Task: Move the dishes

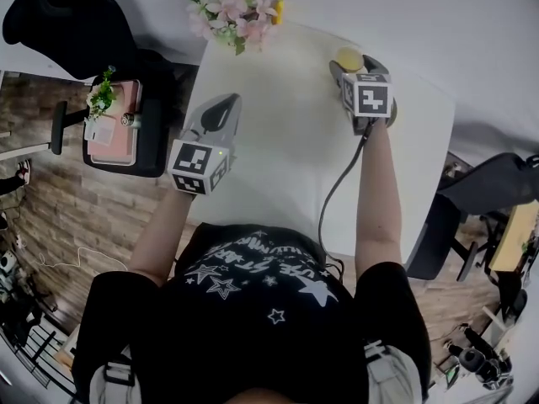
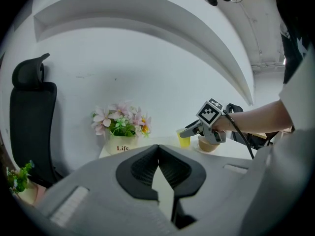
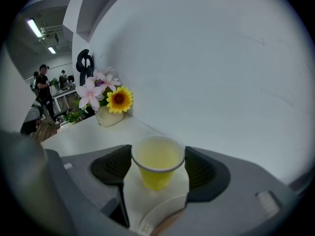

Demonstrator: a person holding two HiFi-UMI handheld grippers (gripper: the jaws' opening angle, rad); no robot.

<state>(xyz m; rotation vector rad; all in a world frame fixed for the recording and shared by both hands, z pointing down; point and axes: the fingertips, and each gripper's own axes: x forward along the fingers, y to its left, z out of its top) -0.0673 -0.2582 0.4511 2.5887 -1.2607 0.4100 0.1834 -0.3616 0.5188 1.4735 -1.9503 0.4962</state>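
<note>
A: At your near left, over the front of the table (image 1: 278,167), your left gripper (image 2: 158,151) has its jaws pressed together with nothing in them. Why park it there?

B: My guess is you hold it back so it's out of the right arm's way. It isn't needed for a one-gripper pickup.

A: Further out, your right gripper (image 3: 158,157)?

B: The jaws are spread, one on each side of the yellow cup (image 3: 156,175). The cup stands upright on the table toward the far right corner, and the pads sit level with its rim. Can't tell if they touch it. You look lined up to squeeze.

A: Anything crowding it?

B: Yes. A brown bowl (image 2: 207,144) on a white plate (image 3: 164,211) sits right under your gripper, just beside the cup on the near side. Drop your wrist and you'd likely knock it. Your cable (image 1: 337,188) trails back along your forearm, apart from the dishes.

A: Beyond that?

B: A flower pot (image 2: 120,144) is at the far left edge, well apart from the cup. A black chair (image 2: 30,122) stands off the table to the left. The white wall (image 3: 221,58) is close behind the cup, so there's little room to push forward. Lifting up and back looks safer.
</note>
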